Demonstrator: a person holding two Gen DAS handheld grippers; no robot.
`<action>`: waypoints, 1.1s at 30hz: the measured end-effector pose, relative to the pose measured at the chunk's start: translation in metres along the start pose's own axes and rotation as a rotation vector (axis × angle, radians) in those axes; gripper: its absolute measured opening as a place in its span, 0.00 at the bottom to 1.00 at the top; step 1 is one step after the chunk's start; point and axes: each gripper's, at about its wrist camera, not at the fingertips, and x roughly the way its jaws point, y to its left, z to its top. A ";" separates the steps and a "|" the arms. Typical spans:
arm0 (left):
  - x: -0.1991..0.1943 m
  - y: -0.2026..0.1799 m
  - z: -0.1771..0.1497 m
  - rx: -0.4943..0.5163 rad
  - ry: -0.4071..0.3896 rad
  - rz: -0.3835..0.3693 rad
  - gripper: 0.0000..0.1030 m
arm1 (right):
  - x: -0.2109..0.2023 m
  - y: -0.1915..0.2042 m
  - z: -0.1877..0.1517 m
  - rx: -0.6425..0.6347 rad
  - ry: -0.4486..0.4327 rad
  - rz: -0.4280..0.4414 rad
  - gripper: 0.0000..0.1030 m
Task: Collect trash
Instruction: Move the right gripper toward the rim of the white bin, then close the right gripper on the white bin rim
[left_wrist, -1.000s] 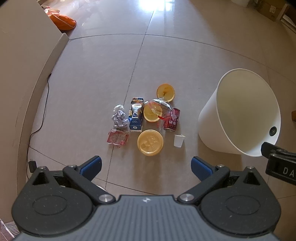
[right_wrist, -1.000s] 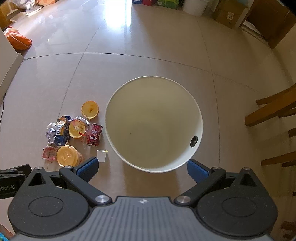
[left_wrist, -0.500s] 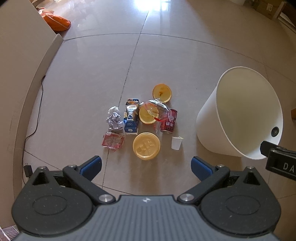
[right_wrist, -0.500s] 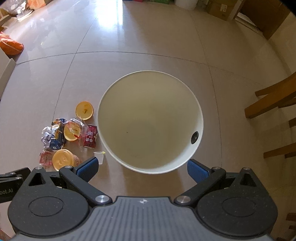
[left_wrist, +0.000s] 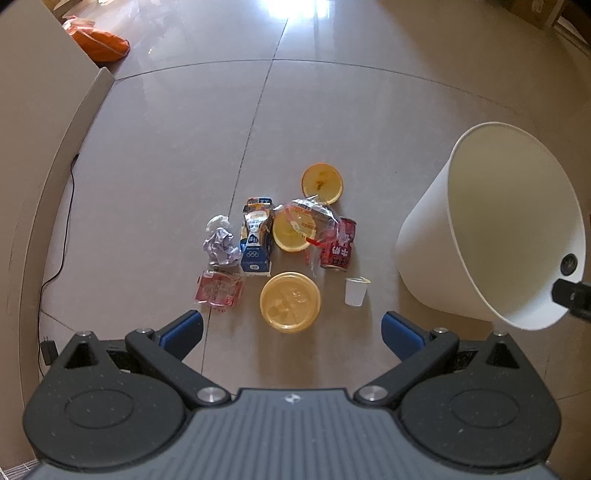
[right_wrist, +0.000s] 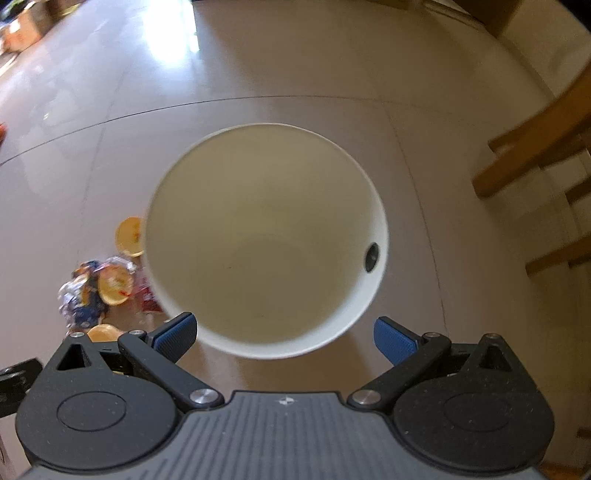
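Trash, one heap on the tiled floor (left_wrist: 155, 155), all pieces close together or touching:
- crumpled paper (left_wrist: 221, 242), left edge of heap.
- milk carton (left_wrist: 256, 236), lying flat, just beside the paper.
- flattened red wrapper (left_wrist: 218, 289), nearest the left gripper's side.
- yellow lid (left_wrist: 290, 302), flat, nearest item to the camera.
- clear plastic bag (left_wrist: 308, 221) draped over a second yellow disc.
- red can (left_wrist: 338, 248), on its side, against the bag.
- small white cup (left_wrist: 355, 291), upright, between heap and bin.
- third yellow lid (left_wrist: 322, 183), far side of heap.

White bin (left_wrist: 424, 236): stands just right of the heap, nothing visible inside. Judged placed close so that each piece needs only a short carry.

Left gripper (left_wrist: 291, 330): fingers spread wide, holding nothing, above the floor and aimed at the heap; the yellow lid lies almost centred between the blue pads. Judged to be lining up a first pick.

Right gripper (right_wrist: 284, 338): likewise wide apart and empty, poised over the bin's near rim and looking down into it; view slightly blurred.

Surroundings: black cable (left_wrist: 61, 236) along the left wall; orange bag (left_wrist: 99, 46) far off; wooden chair (right_wrist: 535, 155) to the right.
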 end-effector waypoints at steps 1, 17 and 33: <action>0.003 0.000 0.001 -0.002 0.002 0.000 0.99 | 0.004 -0.004 0.001 0.015 0.002 -0.008 1.00; 0.045 -0.003 -0.014 -0.009 0.045 0.000 0.99 | 0.088 -0.087 0.033 0.289 0.016 -0.110 0.83; 0.066 -0.010 -0.015 -0.025 0.083 -0.003 0.99 | 0.129 -0.091 0.053 0.198 0.073 -0.030 0.12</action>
